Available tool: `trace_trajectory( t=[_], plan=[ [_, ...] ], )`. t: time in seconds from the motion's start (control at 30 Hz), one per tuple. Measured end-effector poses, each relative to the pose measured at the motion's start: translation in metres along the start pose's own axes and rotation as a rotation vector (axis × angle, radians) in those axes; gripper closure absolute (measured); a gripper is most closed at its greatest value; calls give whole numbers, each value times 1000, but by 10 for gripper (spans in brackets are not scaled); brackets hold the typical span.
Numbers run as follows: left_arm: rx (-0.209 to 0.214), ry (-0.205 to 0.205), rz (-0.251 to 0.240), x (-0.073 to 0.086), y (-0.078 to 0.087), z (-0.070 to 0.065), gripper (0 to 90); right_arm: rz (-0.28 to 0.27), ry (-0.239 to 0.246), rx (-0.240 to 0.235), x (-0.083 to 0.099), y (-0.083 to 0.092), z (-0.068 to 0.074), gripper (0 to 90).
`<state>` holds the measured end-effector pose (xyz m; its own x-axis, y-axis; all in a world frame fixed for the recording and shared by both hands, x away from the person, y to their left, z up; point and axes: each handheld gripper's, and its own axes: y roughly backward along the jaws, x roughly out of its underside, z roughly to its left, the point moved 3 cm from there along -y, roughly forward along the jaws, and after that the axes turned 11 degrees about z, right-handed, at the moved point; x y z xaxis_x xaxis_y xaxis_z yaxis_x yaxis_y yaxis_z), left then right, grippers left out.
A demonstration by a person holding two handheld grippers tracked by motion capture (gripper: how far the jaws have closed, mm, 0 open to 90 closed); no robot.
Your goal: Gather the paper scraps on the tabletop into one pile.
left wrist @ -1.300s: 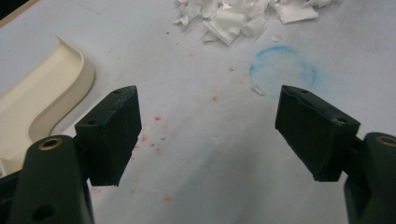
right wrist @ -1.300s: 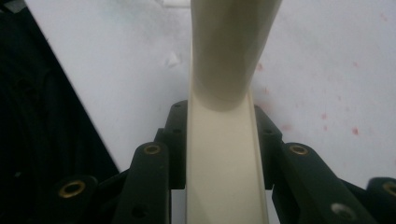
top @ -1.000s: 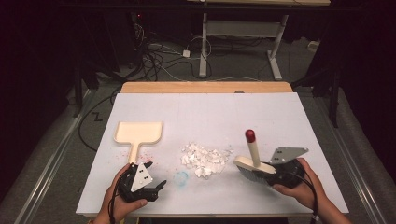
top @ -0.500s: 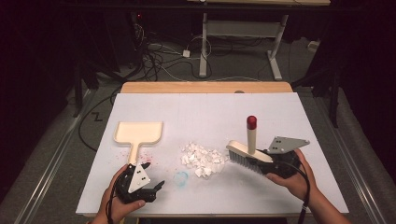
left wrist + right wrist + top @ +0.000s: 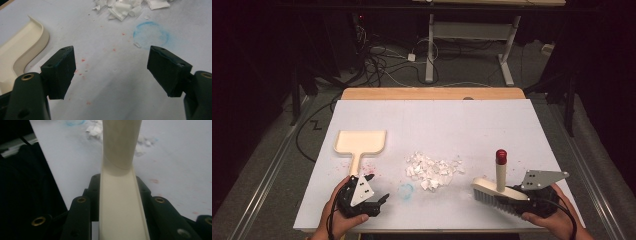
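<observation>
A cream dustpan (image 5: 360, 142) lies flat at the table's left, handle toward the person; its curved rim (image 5: 27, 47) is at the left of the left gripper view. A pile of white paper scraps (image 5: 432, 170) (image 5: 120, 7) sits mid-table. My left gripper (image 5: 378, 188) (image 5: 110, 67) rests near the front edge beside the dustpan handle, open, with bare table between its jaws. My right gripper (image 5: 512, 196) (image 5: 117, 195) is shut on the back of a cream brush (image 5: 490, 192) (image 5: 120, 185), whose red-capped handle (image 5: 501, 170) stands upright, right of the scraps.
The white table top (image 5: 472, 125) bears a faint blue ring stain (image 5: 406, 190) (image 5: 150, 35) and red specks near the dustpan handle. A wooden strip (image 5: 432, 93) runs along the far edge. Cables and desk legs lie on the dark floor beyond.
The right gripper with the brush first moved up toward the scraps, then drew back right and toward the front edge. The left gripper has stayed still.
</observation>
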<state>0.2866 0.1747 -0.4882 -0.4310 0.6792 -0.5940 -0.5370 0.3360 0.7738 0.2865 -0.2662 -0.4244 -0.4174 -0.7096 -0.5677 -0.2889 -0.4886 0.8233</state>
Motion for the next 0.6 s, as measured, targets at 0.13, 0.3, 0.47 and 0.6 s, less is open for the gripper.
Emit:
trace_trajectory(
  t=[0.13, 0.3, 0.47, 0.6],
  plan=[
    [3, -11, 3, -1, -1, -1, 222, -6, 24, -14, -11, -19, 6, 680],
    [9, -8, 5, -1, -2, 0, 222, -38, 54, 12, -35, -37, 7, 680],
    [8, -14, 7, -1, -3, 0, 222, -99, 49, 65, -56, -47, 0, 680],
    [6, -4, -1, 1, -1, 1, 222, -168, 3, 95, -62, -42, -9, 679]
  ],
)
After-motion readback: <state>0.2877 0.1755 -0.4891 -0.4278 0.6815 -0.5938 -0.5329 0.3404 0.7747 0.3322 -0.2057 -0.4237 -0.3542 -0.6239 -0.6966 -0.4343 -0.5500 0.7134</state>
